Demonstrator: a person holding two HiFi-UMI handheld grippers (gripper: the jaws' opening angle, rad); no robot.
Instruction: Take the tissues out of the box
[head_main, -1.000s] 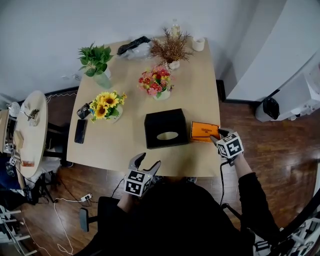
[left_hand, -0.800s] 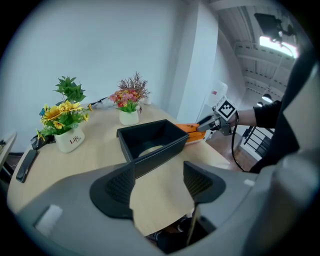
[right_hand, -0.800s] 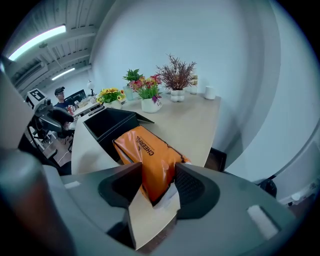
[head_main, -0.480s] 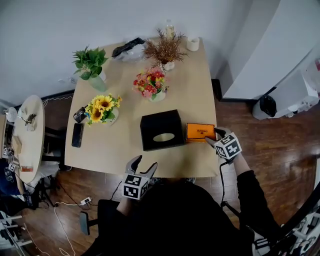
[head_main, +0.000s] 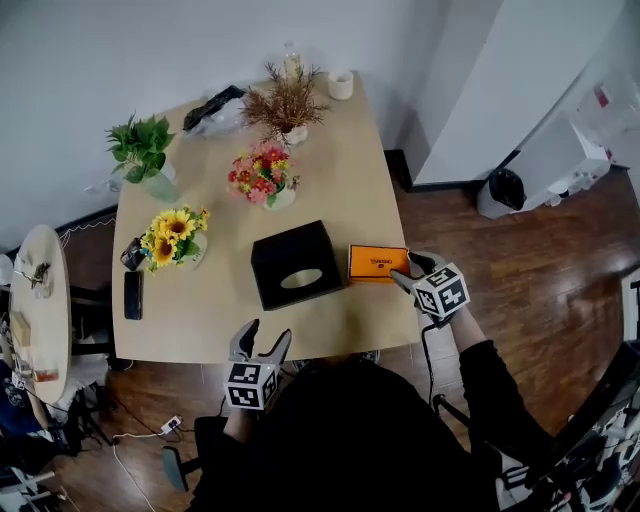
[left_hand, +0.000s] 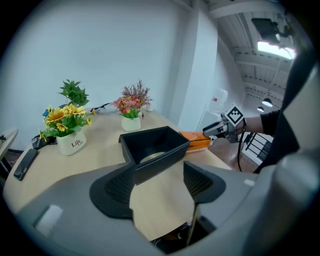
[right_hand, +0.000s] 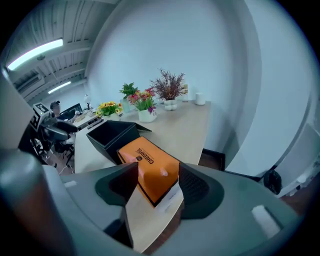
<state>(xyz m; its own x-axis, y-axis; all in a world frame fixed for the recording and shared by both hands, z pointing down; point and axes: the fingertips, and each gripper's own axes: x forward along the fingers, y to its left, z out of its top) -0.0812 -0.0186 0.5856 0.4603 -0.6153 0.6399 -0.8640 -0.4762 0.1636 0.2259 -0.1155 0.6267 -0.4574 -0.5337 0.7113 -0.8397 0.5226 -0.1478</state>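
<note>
A black tissue box (head_main: 298, 262) with an oval slot stands near the table's front edge. It also shows in the left gripper view (left_hand: 155, 150) and the right gripper view (right_hand: 111, 135). An orange tissue pack (head_main: 378, 263) lies flat on the table just right of it. My right gripper (head_main: 408, 272) is at the pack's right end. Its jaws are opening, with the pack's end (right_hand: 150, 165) between them. My left gripper (head_main: 265, 335) hangs open and empty in front of the table edge, pointing at the box.
A sunflower vase (head_main: 172, 232), pink flowers (head_main: 262, 172), a green plant (head_main: 140, 150), a dried bouquet (head_main: 285, 100), a white cup (head_main: 341, 85) and a dark phone (head_main: 133, 295) are on the table. A round side table (head_main: 35, 300) stands at the left.
The head view has swung, so the whole table sits further left in the picture. The right gripper stays at the orange pack's right end. The left gripper stays low by the table edge.
</note>
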